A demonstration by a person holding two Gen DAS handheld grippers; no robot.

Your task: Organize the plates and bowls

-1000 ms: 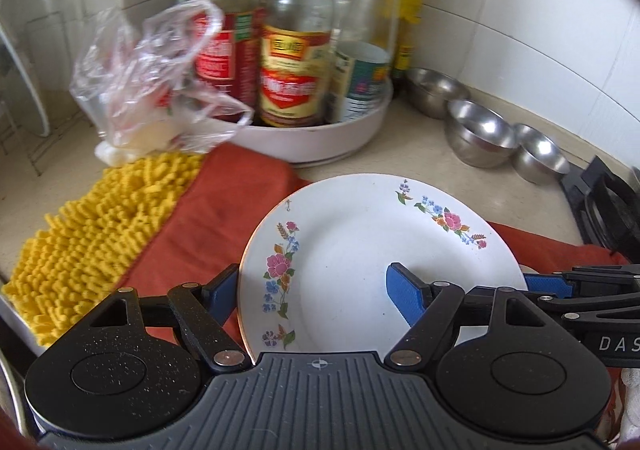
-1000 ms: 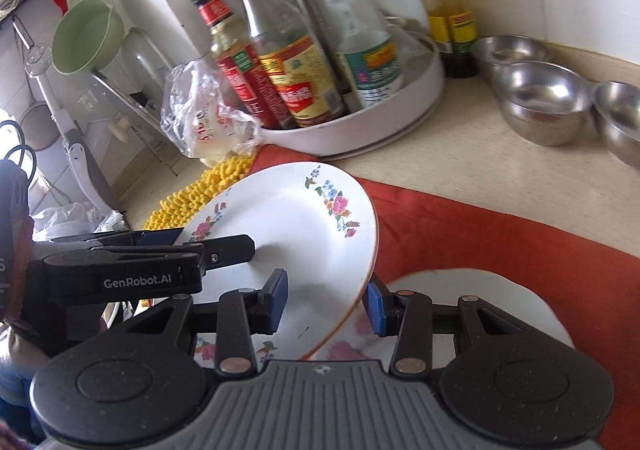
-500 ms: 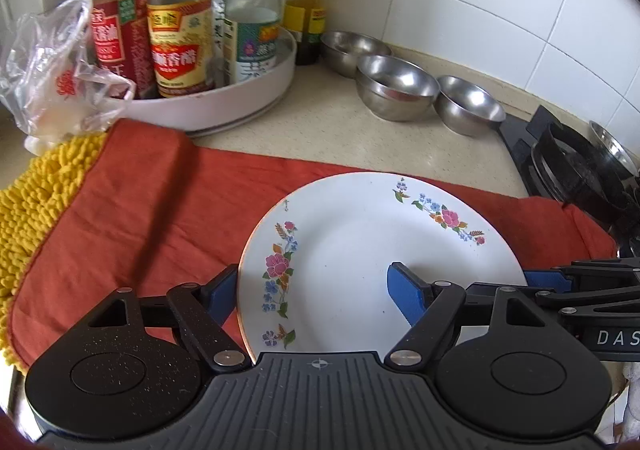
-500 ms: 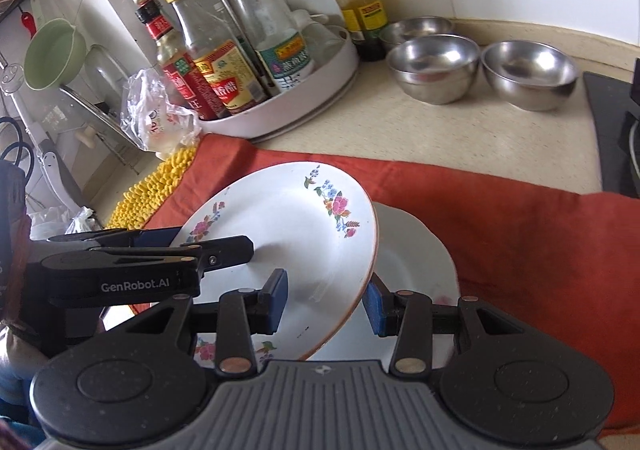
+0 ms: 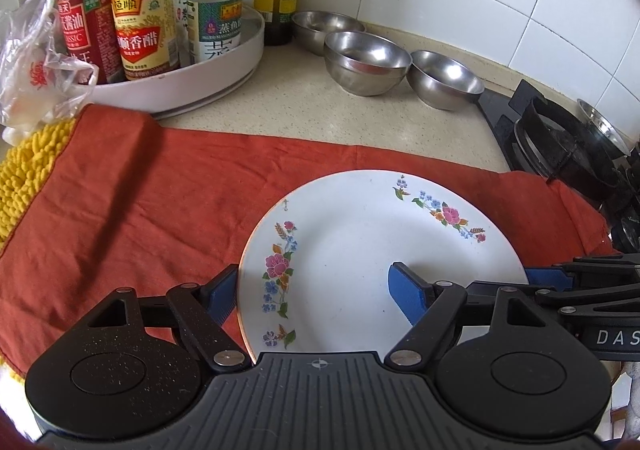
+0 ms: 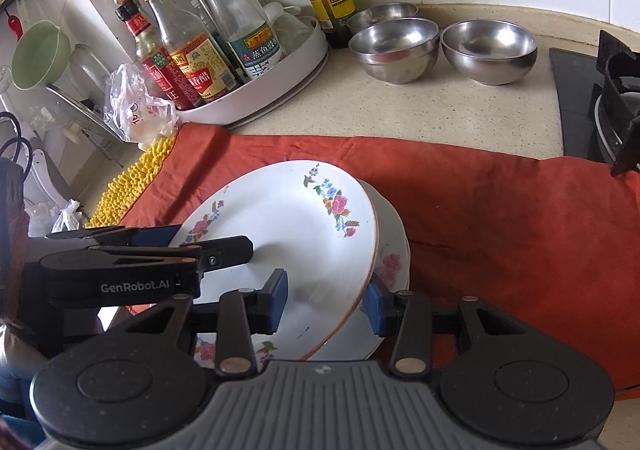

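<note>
Right wrist view: we have brought the floral plate (image 6: 280, 226), clamped by both tongs (image 6: 324, 300) (image 5: 312, 292), over the lower plate (image 6: 390, 246); steel bowls (image 6: 396, 48) now nearer.

The left hand-held gripper (image 5: 316, 296) grips the near left rim of a white floral plate (image 5: 360, 246), one blue pad under the rim and the other on the plate's face. The right hand-held gripper (image 5: 548, 278) reaches in from the right to the plate's far right rim. Below lies an orange cloth (image 5: 160, 186) on the speckled tabletop (image 5: 320, 106). Behind it stand three steel bowls (image 5: 366, 62), a white turntable tray (image 5: 192, 90) of sauce bottles (image 5: 144, 10), and a black gas hob (image 5: 560, 138).
</note>
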